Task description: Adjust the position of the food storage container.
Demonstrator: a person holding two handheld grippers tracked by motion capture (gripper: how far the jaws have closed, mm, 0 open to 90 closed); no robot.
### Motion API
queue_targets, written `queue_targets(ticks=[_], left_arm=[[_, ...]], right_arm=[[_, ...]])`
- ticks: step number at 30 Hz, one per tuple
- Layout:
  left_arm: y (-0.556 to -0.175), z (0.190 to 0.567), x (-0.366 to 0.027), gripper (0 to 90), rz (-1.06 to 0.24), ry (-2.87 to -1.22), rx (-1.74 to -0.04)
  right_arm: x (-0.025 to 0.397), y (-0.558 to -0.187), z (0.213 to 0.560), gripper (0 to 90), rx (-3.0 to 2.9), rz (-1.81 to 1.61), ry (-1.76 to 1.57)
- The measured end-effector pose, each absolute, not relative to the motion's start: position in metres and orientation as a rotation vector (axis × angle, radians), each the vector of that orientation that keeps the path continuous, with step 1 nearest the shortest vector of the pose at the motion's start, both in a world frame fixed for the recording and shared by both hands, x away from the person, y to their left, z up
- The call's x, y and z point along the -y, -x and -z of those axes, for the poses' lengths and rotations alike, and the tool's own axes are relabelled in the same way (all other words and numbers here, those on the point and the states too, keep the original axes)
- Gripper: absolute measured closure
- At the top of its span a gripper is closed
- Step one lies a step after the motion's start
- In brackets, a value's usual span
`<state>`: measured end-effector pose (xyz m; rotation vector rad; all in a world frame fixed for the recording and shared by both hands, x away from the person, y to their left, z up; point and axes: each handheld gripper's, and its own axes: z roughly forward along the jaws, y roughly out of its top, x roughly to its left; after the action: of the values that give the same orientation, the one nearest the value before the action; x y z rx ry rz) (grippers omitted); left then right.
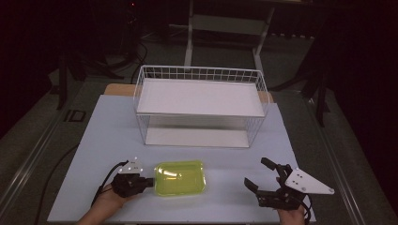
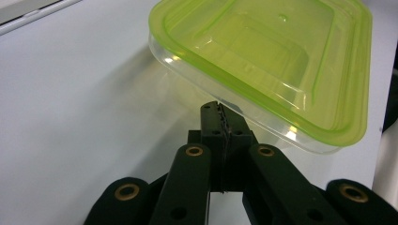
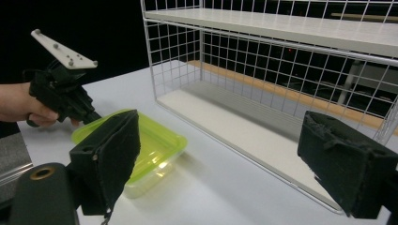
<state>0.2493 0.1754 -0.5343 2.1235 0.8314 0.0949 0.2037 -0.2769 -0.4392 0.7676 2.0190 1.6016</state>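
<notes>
On the pale desk (image 1: 94, 140), a clear food container with a lime-green lid (image 1: 180, 178) sits near the front edge, at about 6 o'clock from the white wire rack (image 1: 199, 105) that stands toward the back. The rack carries a white shelf board (image 1: 199, 96) on top and a second board at its base.

The left hand-held gripper (image 1: 149, 182) lies at the container's 9 o'clock side. In the left gripper view its jaws are pressed together on the thin rim of the container (image 2: 263, 61), pinching its near edge.

The right hand-held gripper (image 1: 260, 174) rests on the desk well apart from the container, at its 3 o'clock. Its jaws are spread wide and hold nothing; its own view looks between both pads (image 3: 110, 159) toward the rack (image 3: 281, 70) and the container (image 3: 150, 145).
</notes>
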Motion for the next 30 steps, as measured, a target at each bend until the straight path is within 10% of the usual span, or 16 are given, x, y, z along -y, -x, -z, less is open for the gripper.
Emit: queue_targets(ticks=[30], left_arm=[[-0.281, 0.541, -0.113, 90.0, -0.034, -2.122, -0.789]], right_arm=[[0.284, -0.214, 0.448, 13.5, -2.037, -1.596, -0.808]])
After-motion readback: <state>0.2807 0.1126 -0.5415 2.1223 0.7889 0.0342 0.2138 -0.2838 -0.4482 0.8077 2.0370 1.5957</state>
